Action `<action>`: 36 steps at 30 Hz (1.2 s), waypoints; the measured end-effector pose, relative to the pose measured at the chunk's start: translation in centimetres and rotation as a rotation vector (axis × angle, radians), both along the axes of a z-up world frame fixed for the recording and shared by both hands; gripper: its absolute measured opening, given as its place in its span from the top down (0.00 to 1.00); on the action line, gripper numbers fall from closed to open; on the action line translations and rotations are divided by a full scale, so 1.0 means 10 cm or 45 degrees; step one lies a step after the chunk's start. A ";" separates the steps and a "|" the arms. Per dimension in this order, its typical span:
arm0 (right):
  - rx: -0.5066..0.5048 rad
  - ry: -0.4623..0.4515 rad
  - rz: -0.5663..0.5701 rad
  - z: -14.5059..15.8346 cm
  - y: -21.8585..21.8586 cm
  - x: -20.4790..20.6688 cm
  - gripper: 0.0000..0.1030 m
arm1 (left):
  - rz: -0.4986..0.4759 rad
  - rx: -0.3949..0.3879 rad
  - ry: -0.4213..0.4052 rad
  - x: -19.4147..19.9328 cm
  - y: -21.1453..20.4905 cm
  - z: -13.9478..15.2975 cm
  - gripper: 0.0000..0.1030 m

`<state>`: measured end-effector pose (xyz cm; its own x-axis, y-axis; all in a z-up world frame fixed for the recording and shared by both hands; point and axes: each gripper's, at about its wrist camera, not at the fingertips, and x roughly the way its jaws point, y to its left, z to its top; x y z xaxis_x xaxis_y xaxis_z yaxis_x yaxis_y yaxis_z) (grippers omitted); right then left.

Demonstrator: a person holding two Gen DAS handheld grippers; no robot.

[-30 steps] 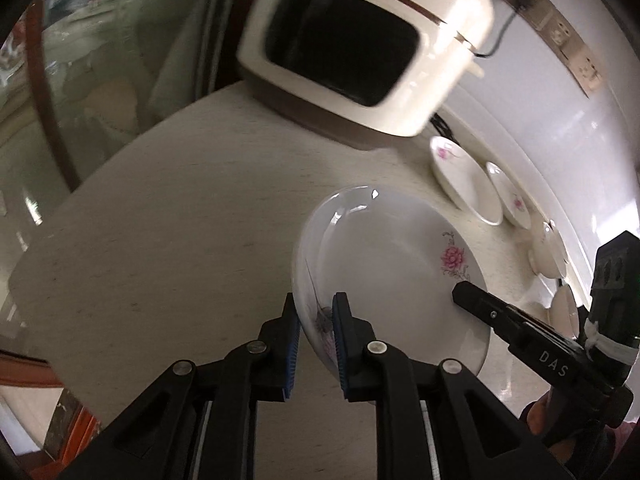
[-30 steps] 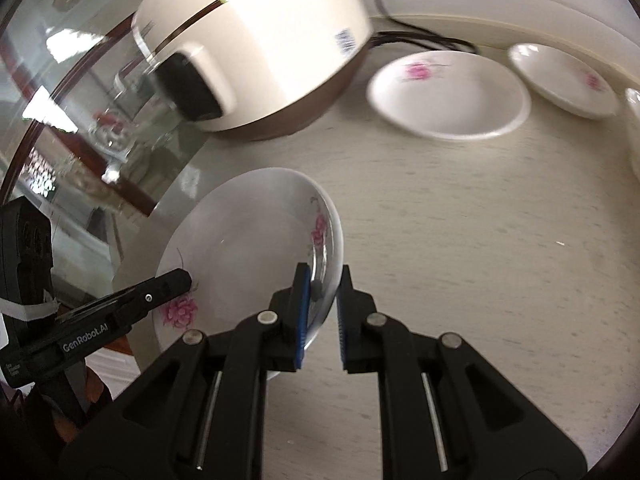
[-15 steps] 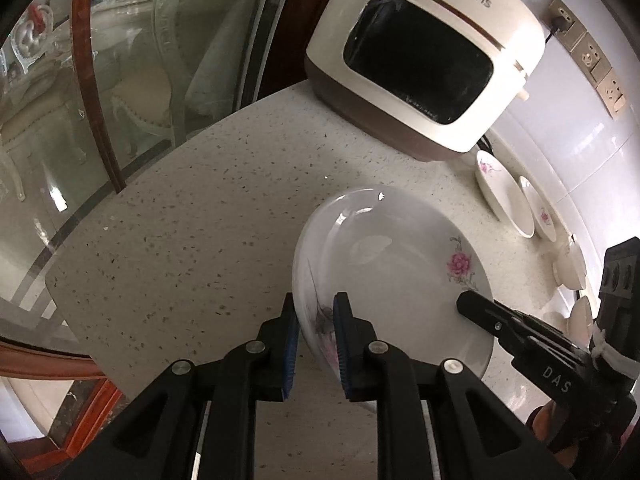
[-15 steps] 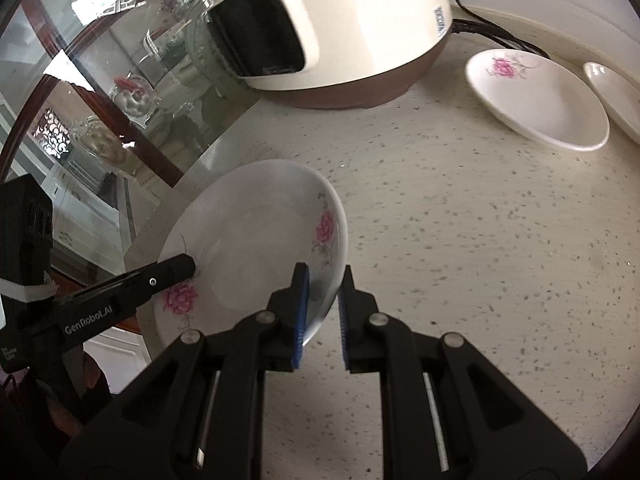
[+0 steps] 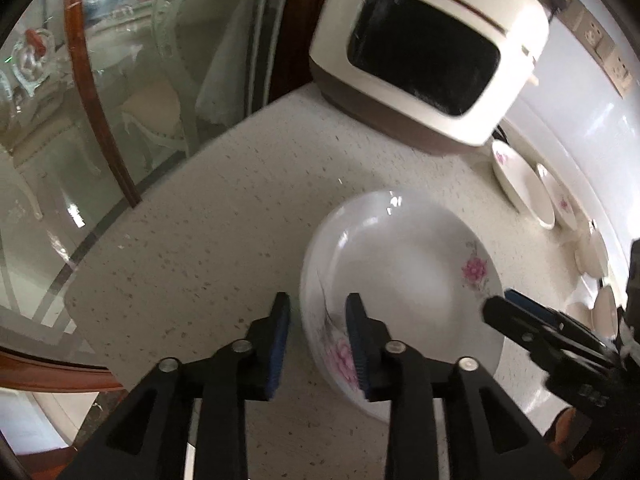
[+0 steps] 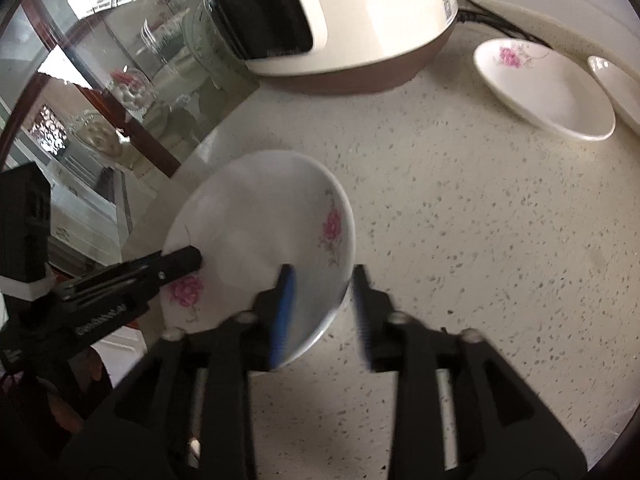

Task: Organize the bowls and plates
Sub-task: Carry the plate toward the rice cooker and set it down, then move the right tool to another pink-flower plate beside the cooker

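We see the big plate (image 5: 404, 280) lying on the speckled desk (image 5: 208, 240), at about 4 o'clock in the left wrist view and 8 o'clock in the right wrist view. Our left hand-held gripper (image 5: 318, 336) stands wide, its fingers straddling the plate's near rim with a gap on both sides. Our right hand-held gripper (image 6: 322, 304) is wide too, astride the opposite rim — gripping nothing.

The cream cooker (image 5: 424, 60) at 1 o'clock carries lettering along its top that is too blurred to read; a small sticker (image 6: 449, 2) on its side is also unreadable. Print on each gripper body is smeared.

Beyond the cooker, at 3 o'clock, a second flowered plate (image 6: 544, 88) and a third dish (image 5: 558, 202) sit along the wall — well apart from the big plate.
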<state>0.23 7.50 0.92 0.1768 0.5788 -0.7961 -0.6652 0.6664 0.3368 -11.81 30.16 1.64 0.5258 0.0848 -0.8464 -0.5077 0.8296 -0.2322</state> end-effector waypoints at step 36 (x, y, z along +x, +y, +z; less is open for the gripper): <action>0.033 0.027 -0.331 0.13 -1.91 0.85 0.38 | -0.231 -0.115 -0.069 1.41 -1.76 0.18 0.26</action>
<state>8.70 -11.58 2.20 0.3054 0.5364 -0.7868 -0.4654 0.8049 0.3681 2.34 12.59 3.45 0.5705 -0.0904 -0.8163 -0.3364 0.8810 -0.3327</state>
